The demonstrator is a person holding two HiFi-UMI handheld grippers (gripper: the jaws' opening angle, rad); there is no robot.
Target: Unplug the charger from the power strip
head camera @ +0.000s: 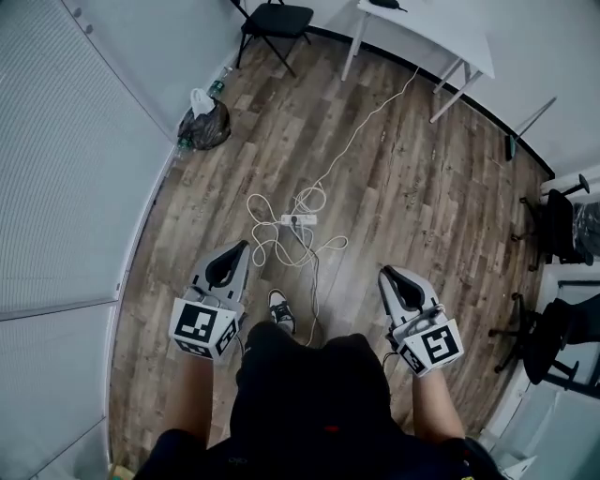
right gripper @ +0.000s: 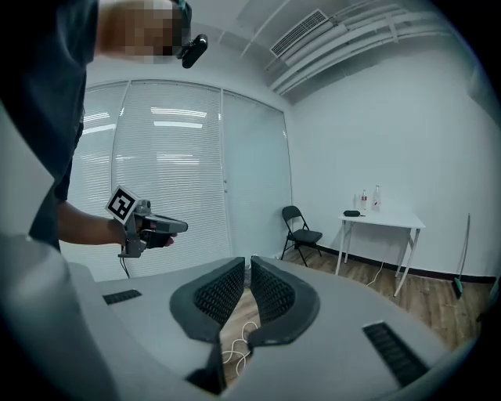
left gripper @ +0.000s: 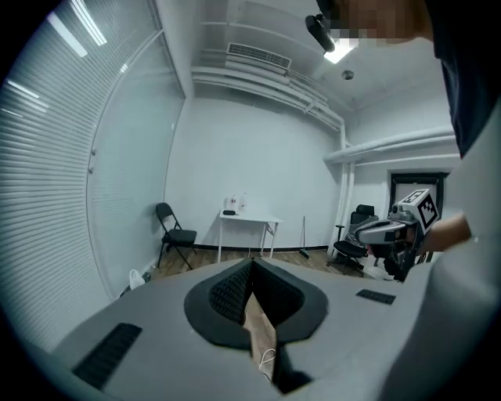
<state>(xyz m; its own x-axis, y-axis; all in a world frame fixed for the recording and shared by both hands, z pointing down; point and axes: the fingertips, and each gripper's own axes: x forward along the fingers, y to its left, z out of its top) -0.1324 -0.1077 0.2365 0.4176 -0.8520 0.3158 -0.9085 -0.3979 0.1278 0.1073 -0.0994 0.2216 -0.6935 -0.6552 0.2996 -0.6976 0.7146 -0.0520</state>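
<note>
A white power strip (head camera: pixel 298 219) lies on the wooden floor ahead of me, ringed by loops of white cable (head camera: pixel 272 246). I cannot make out the charger on it at this distance. One white cord (head camera: pixel 375 105) runs from there toward the far table. My left gripper (head camera: pixel 241 247) and right gripper (head camera: pixel 386 273) hang at waist height, well short of the strip, both shut and empty. In the left gripper view the jaws meet at the tip (left gripper: pixel 250 263), and the right gripper (left gripper: pixel 391 231) shows beside them. The right gripper view has its jaws closed (right gripper: pixel 244 263), with cable loops (right gripper: pixel 235 345) on the floor below.
A white table (head camera: pixel 422 33) stands at the far wall with a black folding chair (head camera: pixel 274 21) to its left. A dark bag (head camera: pixel 203 122) sits by the blinds on the left wall. Office chairs (head camera: pixel 553 225) stand at the right. My shoe (head camera: pixel 281 311) is below the strip.
</note>
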